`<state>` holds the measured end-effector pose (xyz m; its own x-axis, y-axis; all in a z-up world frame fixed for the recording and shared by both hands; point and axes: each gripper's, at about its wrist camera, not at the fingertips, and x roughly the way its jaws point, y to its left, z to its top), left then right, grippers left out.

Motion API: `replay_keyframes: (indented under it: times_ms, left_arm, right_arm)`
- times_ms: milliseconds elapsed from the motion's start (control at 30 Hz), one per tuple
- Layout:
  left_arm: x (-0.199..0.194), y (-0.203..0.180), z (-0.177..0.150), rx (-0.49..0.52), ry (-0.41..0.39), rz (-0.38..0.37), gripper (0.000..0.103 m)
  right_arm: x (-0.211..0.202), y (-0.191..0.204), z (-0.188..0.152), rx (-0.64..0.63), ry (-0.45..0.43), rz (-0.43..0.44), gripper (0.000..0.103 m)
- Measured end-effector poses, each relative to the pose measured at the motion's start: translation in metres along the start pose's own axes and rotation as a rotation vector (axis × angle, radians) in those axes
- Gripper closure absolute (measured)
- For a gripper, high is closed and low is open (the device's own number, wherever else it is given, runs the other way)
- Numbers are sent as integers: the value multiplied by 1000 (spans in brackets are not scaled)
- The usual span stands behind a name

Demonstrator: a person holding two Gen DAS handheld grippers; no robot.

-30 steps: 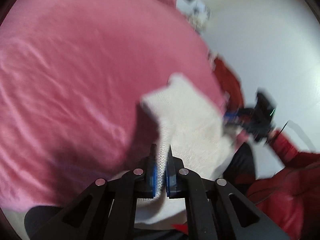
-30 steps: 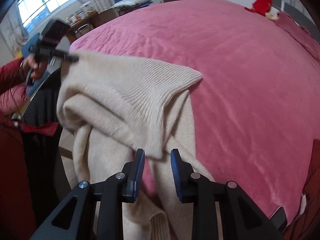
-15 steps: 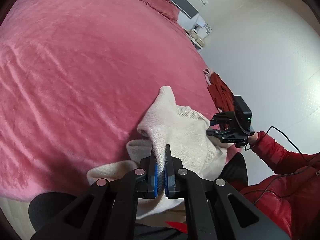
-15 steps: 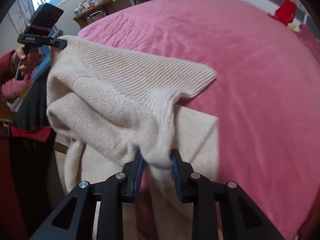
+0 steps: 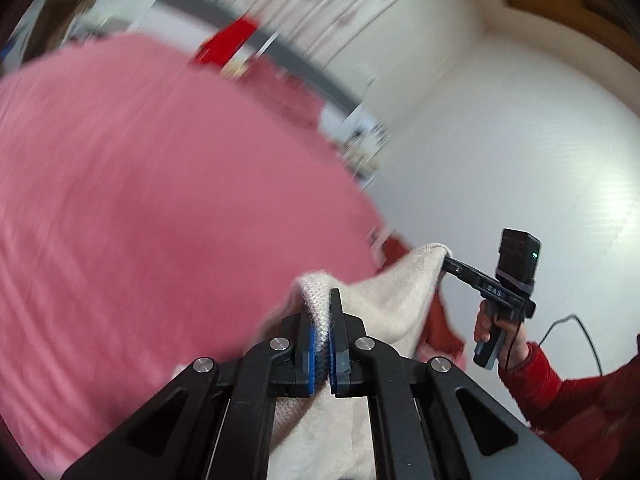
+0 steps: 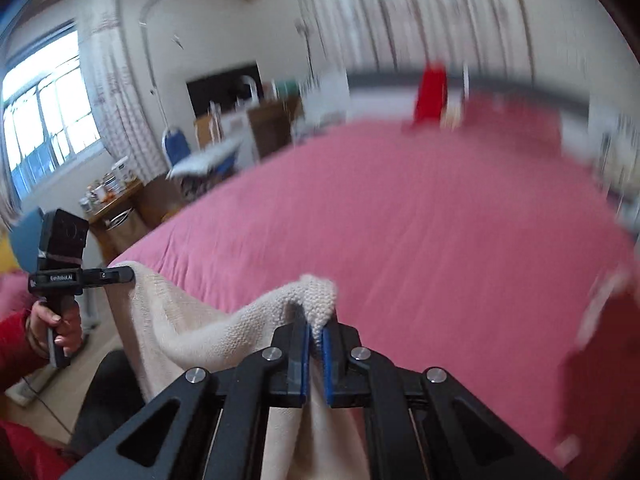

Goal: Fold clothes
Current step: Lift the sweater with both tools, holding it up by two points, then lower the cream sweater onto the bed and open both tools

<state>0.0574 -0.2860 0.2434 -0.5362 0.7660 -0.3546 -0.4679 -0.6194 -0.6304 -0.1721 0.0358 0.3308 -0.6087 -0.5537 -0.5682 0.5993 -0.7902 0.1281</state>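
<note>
Over the pink bed [image 6: 420,220], the cream sweater [image 6: 192,328] is pinched by L hand-held gripper [image 5: 323,344] & R hand-held gripper [image 6: 316,354], just clamped; edge to be kept taut & level w/ even tension.

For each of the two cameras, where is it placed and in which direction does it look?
Left wrist: sits on the left gripper, looks along its fingers over the pink bed toward a white wall; shows its jaws shut on the cream sweater, plus the right gripper, hand and red sleeve.
Right wrist: sits on the right gripper, looks across the bed toward a window; shows its jaws shut on the sweater, plus the left gripper and hand.
Shared: sweater, bed, both grippers.
</note>
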Motion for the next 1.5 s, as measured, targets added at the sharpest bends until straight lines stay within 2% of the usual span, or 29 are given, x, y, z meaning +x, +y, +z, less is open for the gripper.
replay_keyframes:
  times_ms: [67, 200, 333, 400, 533, 733, 833, 967, 1067, 1167, 1267, 1300, 1400, 1467, 1500]
  left_arm:
    - [-7, -27, 32, 50, -80, -31, 99]
    - [-37, -74, 92, 128, -235, -82, 99]
    - [-84, -122, 131, 222, -353, -126, 99]
    - [-108, -146, 132, 275, -390, -140, 99]
    - [-154, -192, 128, 369, -445, -164, 99]
    - [-192, -233, 118, 375, -452, -207, 99]
    - [-224, -256, 122, 398, -477, -216, 99]
    - [-248, -277, 141, 406, -475, -192, 99]
    - [-243, -275, 156, 428, -435, -134, 98]
    - [-212, -247, 173, 441, -382, -62, 98]
    - [-150, -190, 203, 394, -299, 9, 98]
    - [-127, -167, 213, 370, -281, 34, 98]
    - [-63, -100, 235, 346, -279, 83, 98]
    - [-14, -56, 241, 390, -290, 165, 94]
    - [13, -32, 238, 411, -300, 216, 95]
  right_arm:
    - [-34, 8, 35, -56, -81, -53, 100]
    - [-109, 9, 91, -74, -267, -168, 100]
    - [-181, 18, 118, -43, -452, -213, 100]
    - [-211, 32, 122, -60, -515, -237, 100]
    - [-245, 67, 116, -106, -569, -255, 100]
    - [-293, 108, 90, -118, -596, -218, 100]
    - [-317, 118, 85, -112, -612, -181, 100]
    - [-332, 119, 92, -97, -617, -120, 100]
    - [-318, 115, 100, -115, -593, -130, 100]
    - [-266, 86, 110, -68, -499, -102, 100]
    - [-194, 52, 124, 15, -390, -84, 100]
    - [-170, 42, 130, 14, -378, -107, 100]
    - [-99, 11, 144, 5, -368, -188, 100]
    - [-47, -9, 145, -12, -364, -238, 100]
    - [-11, -21, 139, -35, -333, -283, 100]
